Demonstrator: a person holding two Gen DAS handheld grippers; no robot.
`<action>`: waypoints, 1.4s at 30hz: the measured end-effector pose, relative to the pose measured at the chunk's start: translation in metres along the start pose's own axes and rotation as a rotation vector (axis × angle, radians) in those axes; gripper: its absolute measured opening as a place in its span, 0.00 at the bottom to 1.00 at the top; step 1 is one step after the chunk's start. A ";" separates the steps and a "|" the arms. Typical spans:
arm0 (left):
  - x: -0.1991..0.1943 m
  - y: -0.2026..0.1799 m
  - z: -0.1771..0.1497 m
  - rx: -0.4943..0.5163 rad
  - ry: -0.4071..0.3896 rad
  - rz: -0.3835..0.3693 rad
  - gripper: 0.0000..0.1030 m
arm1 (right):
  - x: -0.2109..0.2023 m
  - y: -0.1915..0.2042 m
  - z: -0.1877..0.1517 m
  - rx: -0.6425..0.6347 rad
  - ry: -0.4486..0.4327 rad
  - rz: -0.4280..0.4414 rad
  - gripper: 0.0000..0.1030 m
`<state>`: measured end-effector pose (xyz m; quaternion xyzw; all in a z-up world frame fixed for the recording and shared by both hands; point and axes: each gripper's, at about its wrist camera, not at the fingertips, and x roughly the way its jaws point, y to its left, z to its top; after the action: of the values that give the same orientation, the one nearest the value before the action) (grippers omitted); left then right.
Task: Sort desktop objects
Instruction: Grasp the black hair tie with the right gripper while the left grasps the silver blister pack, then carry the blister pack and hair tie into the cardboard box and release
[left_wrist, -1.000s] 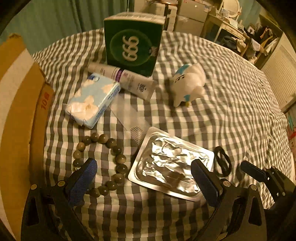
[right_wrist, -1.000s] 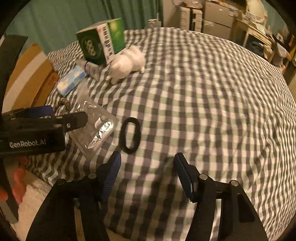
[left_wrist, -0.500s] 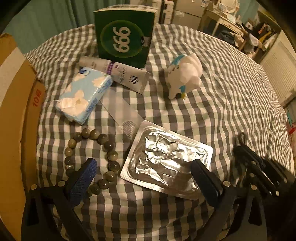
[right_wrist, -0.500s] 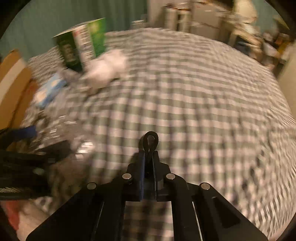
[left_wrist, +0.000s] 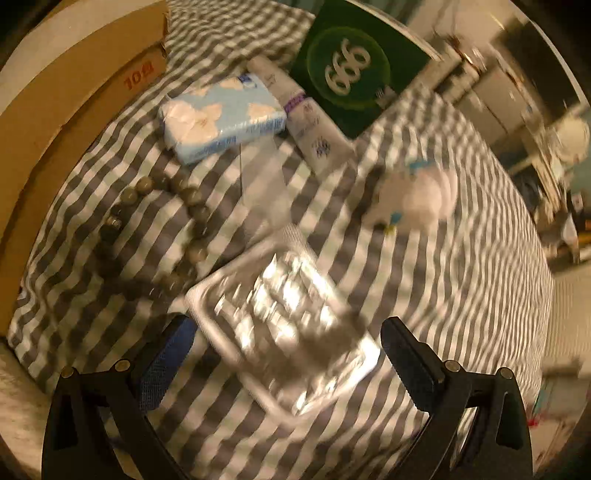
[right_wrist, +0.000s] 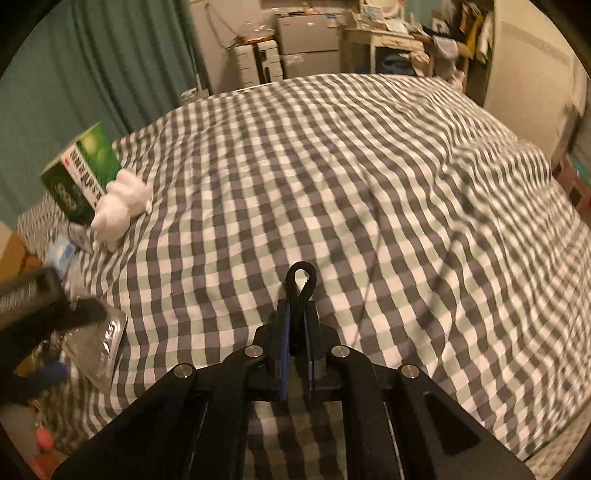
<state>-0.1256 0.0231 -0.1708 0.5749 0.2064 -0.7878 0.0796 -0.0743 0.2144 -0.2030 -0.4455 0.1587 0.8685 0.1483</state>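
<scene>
Pinching a black hair tie (right_wrist: 302, 286) between our closed right gripper (right_wrist: 295, 325) pads, we hold it above the checked cloth (right_wrist: 369, 184), its long axis running away from us along the fingers and its rounded loop end poking out past the tips toward the far side. A second ago that tie lay flat on the cloth as an open oval just ahead of the gripper, whose jaws stood wide; now the oval is squeezed into a narrow teardrop and sits clear of the fabric. Our left gripper (left_wrist: 286, 363) stands wide open with nothing between its pads, hovering over the silver blister pack (left_wrist: 284, 325), which lies near us on the cloth with its long axis slanting from near right to far left in the left wrist view. That view has rolled since the earlier frame, so everything in it now leans, and much of it is smeared by motion. Left of the pack the bead bracelet (left_wrist: 155, 236) makes a loop; beyond it lie the blue tissue packet (left_wrist: 221, 118), the white tube (left_wrist: 310, 125) and the green box (left_wrist: 354, 74), with the white plush toy (left_wrist: 417, 199) to the right. A cardboard box (left_wrist: 74, 92) lines the far left edge. These items sit where they did before.
</scene>
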 end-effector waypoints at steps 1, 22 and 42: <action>0.004 -0.003 0.001 -0.007 -0.041 0.024 1.00 | -0.001 0.001 -0.001 0.001 -0.001 0.006 0.06; -0.133 0.036 -0.021 0.270 -0.110 -0.118 0.69 | -0.109 -0.046 -0.019 0.085 -0.056 0.441 0.06; -0.273 0.221 0.097 0.177 -0.499 -0.021 0.94 | -0.262 0.270 -0.012 -0.450 -0.080 0.750 0.08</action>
<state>-0.0412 -0.2468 0.0583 0.3652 0.1169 -0.9210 0.0693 -0.0268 -0.0651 0.0442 -0.3444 0.1106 0.8917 -0.2722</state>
